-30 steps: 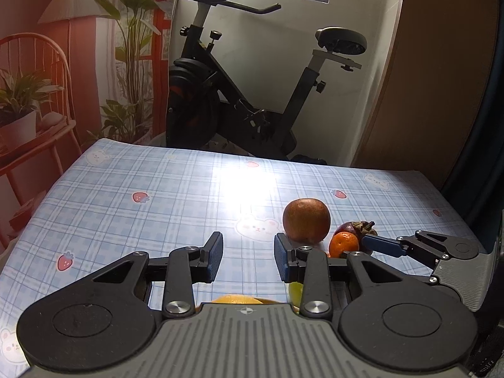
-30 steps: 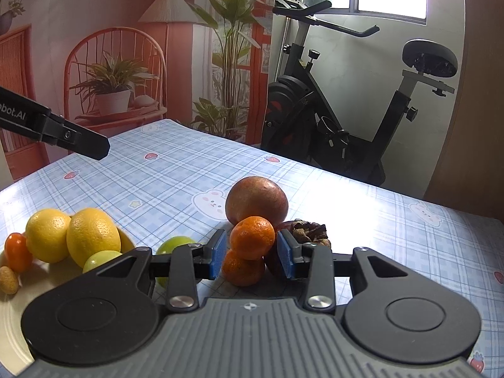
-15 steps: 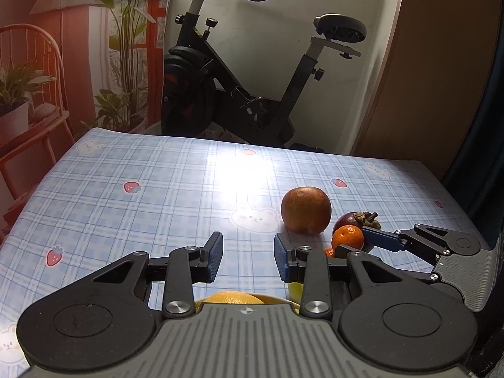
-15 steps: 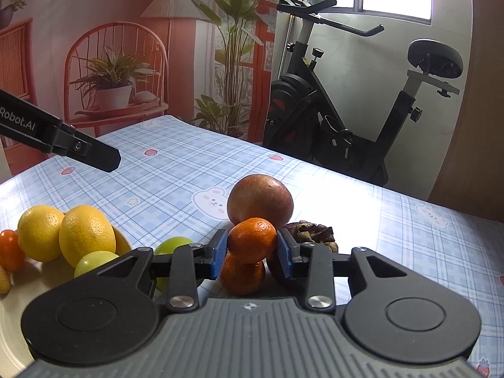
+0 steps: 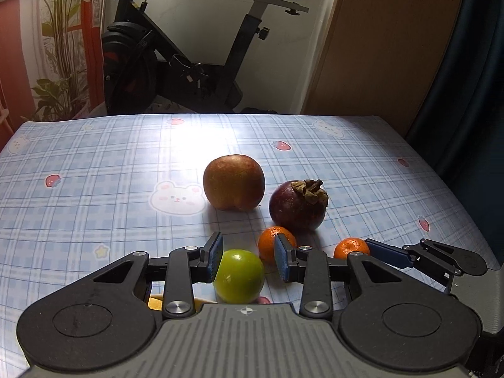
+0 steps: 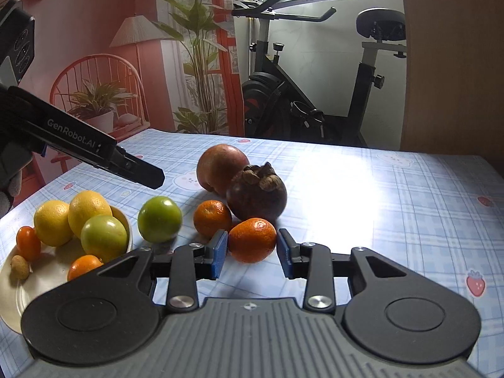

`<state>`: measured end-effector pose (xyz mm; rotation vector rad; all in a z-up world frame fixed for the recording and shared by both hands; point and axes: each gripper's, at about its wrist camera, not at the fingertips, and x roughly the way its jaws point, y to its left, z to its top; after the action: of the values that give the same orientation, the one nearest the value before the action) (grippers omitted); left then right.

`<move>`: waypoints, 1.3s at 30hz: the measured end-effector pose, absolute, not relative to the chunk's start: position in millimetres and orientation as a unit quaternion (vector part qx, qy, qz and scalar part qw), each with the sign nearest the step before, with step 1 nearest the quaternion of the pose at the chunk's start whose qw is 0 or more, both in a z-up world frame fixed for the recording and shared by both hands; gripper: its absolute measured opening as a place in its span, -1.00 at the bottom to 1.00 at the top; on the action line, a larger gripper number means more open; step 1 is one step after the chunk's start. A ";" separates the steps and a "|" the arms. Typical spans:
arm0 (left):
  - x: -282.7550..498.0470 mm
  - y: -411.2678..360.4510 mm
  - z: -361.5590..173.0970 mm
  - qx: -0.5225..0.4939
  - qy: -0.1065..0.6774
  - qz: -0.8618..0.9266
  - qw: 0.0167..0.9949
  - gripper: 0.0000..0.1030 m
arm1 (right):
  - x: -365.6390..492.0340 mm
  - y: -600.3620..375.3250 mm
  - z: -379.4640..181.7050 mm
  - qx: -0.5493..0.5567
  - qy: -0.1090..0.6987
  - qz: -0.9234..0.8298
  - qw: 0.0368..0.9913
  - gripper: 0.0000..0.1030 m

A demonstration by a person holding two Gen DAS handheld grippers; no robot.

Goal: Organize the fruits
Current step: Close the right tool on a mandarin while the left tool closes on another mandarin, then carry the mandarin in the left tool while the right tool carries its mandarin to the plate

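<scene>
I am working over a table [image 5: 94, 163] covered in a blue checked cloth printed with bears and strawberries, and I am taking the big reddish apple [image 5: 233, 181] near its middle as my landmark. Behind the apple, off the table, an exercise bike [image 6: 315, 100] is standing. Nearer to me and to the left of the apple, a white plate [image 6: 19, 299] is holding two lemons [image 6: 71, 215], a green fruit [image 6: 104, 242], a small orange one and two tiny fruits. Just right of the apple, and touching it in the right wrist view, a dark purple mangosteen [image 5: 297, 205] is sitting with its dry cap on top. In front of the apple a loose green fruit [image 5: 239, 275] is lying on the cloth; my left gripper [image 5: 249, 260] is hovering around it with the jaws spread wide, gripping nothing. Just right of that fruit, a mandarin [image 5: 274, 245] is lying in front of the mangosteen. My right gripper [image 6: 251, 253] is bracketing a second mandarin [image 6: 252, 240], nearest to me of the cluster; its jaws are parted, the left pad about touching the peel and a gap showing on the right.
</scene>
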<state>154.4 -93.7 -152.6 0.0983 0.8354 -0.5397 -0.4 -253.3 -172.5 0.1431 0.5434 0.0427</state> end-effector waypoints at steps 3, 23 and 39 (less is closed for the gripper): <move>161.1 -107.8 -161.1 0.052 0.416 -0.261 0.869 -0.27 | -9.2 -263.3 -174.1 0.090 0.260 0.010 0.961 -0.29; 170.2 -157.7 -186.6 0.126 0.431 -0.284 0.847 -0.18 | -15.5 -272.8 -173.2 0.107 0.248 0.007 0.963 -0.29; 151.1 -150.5 -167.5 0.115 0.415 -0.299 0.852 -0.27 | -9.8 -276.4 -173.5 0.117 0.256 0.013 0.959 -0.29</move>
<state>151.1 -150.5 -167.5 0.2431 0.8741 -0.6285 -9.8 -276.4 -173.5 0.2368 0.5200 0.0271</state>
